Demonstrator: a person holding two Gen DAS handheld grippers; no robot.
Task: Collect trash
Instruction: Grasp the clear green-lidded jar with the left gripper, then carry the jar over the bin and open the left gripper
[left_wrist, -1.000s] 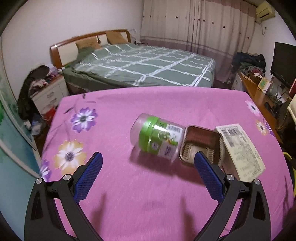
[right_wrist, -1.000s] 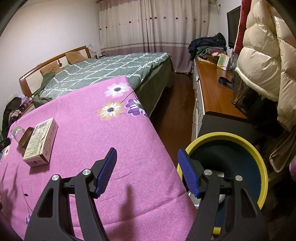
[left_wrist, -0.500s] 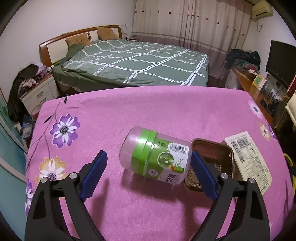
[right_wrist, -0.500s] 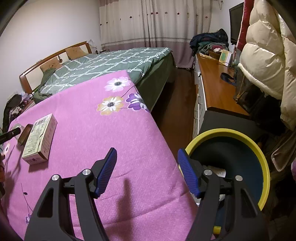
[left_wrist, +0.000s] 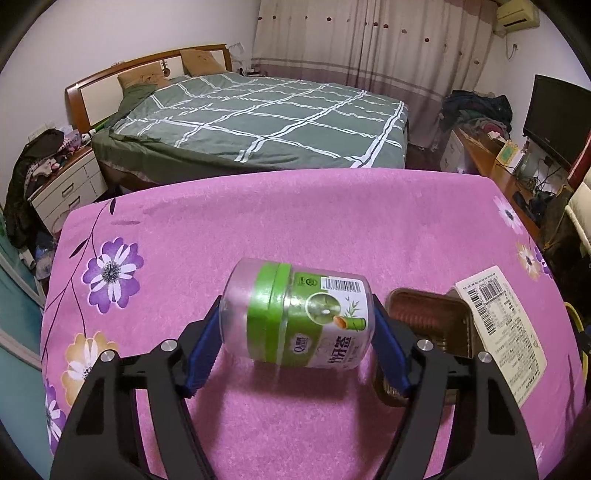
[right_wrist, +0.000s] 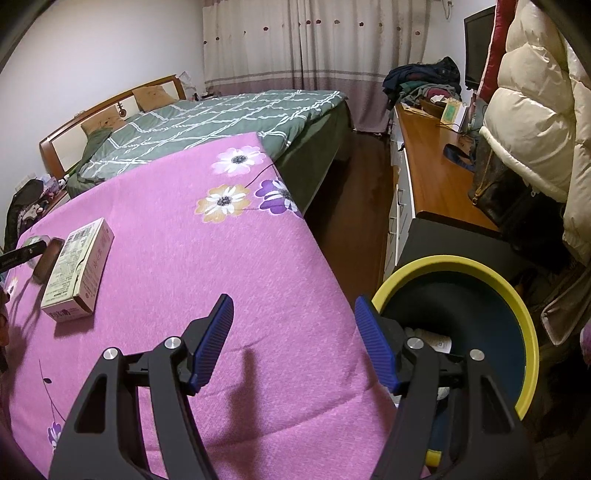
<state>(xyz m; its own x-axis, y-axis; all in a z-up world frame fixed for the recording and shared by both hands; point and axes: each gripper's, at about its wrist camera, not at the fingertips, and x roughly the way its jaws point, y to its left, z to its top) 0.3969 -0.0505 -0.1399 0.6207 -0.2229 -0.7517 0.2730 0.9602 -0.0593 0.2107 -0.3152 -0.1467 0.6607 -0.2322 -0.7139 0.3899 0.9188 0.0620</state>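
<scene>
The left tongs (left_wrist: 295, 347) were closing round the jar (left_wrist: 295, 314), which lay on its side on the pink bench (left_wrist: 295, 221) right between their blue pads (left_wrist: 201, 354). Both pads seemed to touch it, one at the clear lid end and one at the base, and the pinch was still tightening.

To do this well, the squeeze probably needed to run end to end along the jar's length, as it stood, so the round body could not roll out. The pads looked set low on the jar, so a firm, even press before any lift seemed wise; thin clear plastic may flex or slip. A brown tray (left_wrist: 428, 317) sat just right of the right pad, with a box (left_wrist: 498, 332) beyond it, so a straight lift seemed likeliest to avoid dragging them.

The right tongs (right_wrist: 293, 343) were spread and pinched nothing, hanging over the bench edge. The yellow-rimmed bin (right_wrist: 517, 306) stood just right of them, with some trash already inside, the likely drop point for the jar.
</scene>
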